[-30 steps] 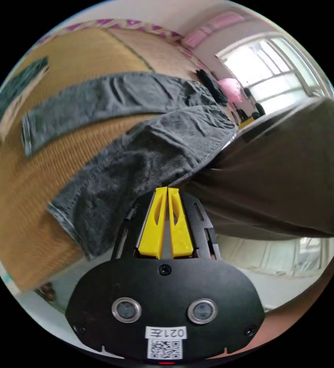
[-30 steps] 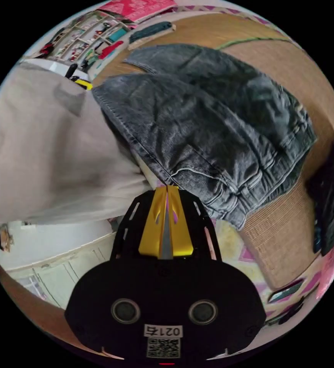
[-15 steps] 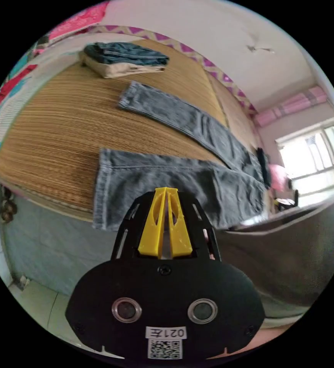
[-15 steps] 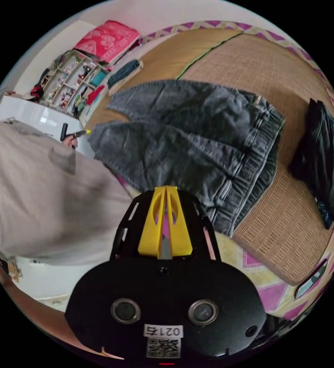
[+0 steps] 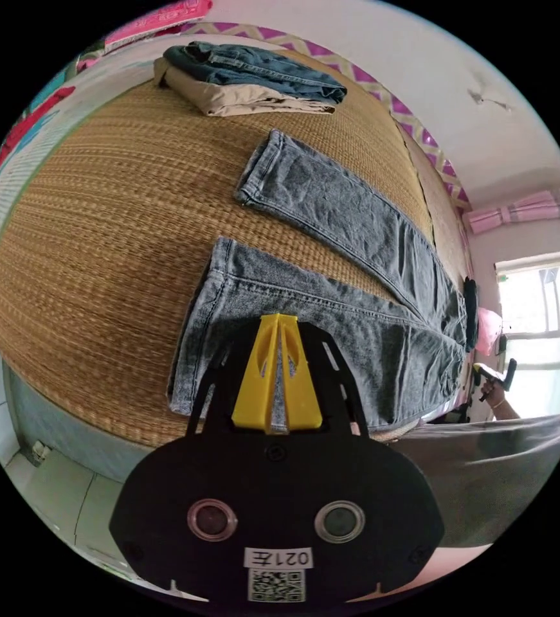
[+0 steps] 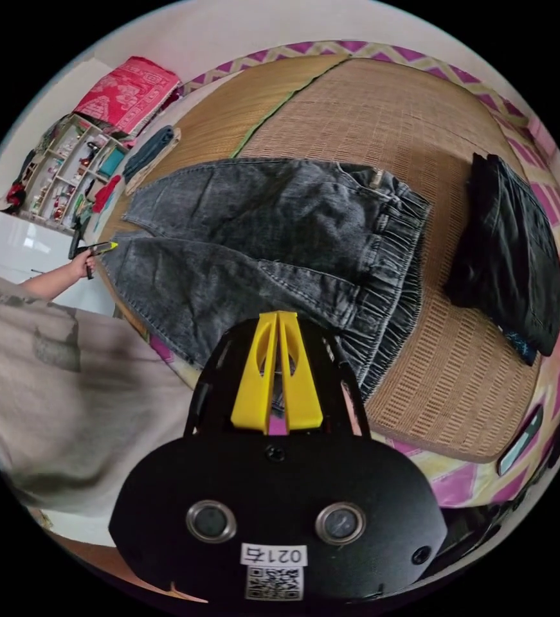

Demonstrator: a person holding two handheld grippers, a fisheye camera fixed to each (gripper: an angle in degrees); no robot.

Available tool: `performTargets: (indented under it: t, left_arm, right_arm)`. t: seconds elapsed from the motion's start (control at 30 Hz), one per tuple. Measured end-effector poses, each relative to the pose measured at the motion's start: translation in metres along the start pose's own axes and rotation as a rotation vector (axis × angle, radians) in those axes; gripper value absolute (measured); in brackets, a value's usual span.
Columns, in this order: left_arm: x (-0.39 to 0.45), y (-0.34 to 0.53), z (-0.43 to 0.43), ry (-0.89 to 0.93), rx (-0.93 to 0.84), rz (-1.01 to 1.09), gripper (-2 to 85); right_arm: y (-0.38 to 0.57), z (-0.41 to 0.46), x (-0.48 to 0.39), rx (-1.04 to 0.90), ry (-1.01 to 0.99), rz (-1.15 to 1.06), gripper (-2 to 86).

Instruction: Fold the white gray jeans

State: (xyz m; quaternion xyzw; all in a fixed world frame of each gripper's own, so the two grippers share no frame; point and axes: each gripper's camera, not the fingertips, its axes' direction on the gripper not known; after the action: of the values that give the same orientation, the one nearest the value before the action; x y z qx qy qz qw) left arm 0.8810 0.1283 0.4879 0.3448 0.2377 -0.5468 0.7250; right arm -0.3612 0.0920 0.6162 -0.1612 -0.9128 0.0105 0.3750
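Across the woven straw mat point(image 5: 99, 218) that covers the bed, the washed grey jeans point(image 5: 357, 225) lie spread flat with the legs splayed apart in a V, laid open so that one leg can be brought over the other. Their gathered elastic waistband point(image 6: 395, 257) sits toward the black folded garment point(image 6: 511, 250); the hems point toward a folded stack of blue denim and tan cloth point(image 5: 247, 80), set aside well clear. Beneath the left gripper point(image 5: 277, 321) lies the near leg's hem, apparently not pinched; its yellow jaws stand closed tip to tip, holding nothing. The right gripper point(image 6: 278, 318) hovers above the near leg by the waistband, jaws likewise together and empty
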Motion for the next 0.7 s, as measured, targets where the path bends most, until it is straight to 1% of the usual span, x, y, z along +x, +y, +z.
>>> performTargets:
  t: [0.1,0.23,0.3,0.33,0.43,0.53,0.6,0.63,0.7]
  left_arm:
    - [-0.003,0.016,-0.006,-0.014,-0.03,0.0,-0.9]
    - [0.019,0.051,-0.023,0.11,0.056,0.093,-0.9]
    - [0.041,0.061,-0.022,0.139,0.054,0.159,-0.9]
    - [0.059,0.065,-0.017,0.15,0.034,0.197,-0.9]
    - [0.108,0.071,0.004,0.21,0.0,0.292,-0.9]
    - [0.163,0.073,0.032,0.277,-0.024,0.395,-0.9]
    - [0.195,0.072,0.05,0.287,-0.033,0.457,-0.9]
    - [0.214,0.072,0.062,0.275,-0.025,0.492,-0.9]
    - [0.235,0.072,0.084,0.276,-0.028,0.524,-1.0]
  right_arm:
    - [-0.004,0.009,0.014,0.046,0.054,0.065,-1.0]
    - [-0.019,0.041,0.02,0.038,0.122,0.067,-1.0]
    - [-0.026,0.065,0.019,-0.008,0.173,0.049,-1.0]
    - [-0.027,0.086,0.018,-0.084,0.242,0.012,-1.0]
    - [-0.031,0.113,0.01,-0.15,0.305,-0.14,-1.0]
    - [-0.041,0.124,0.007,-0.215,0.296,-0.236,-1.0]
    - [-0.046,0.126,0.005,-0.246,0.297,-0.229,-1.0]
    - [-0.049,0.124,0.003,-0.251,0.285,-0.186,-1.0]
    - [-0.046,0.112,-0.012,-0.163,0.173,-0.198,-1.0]
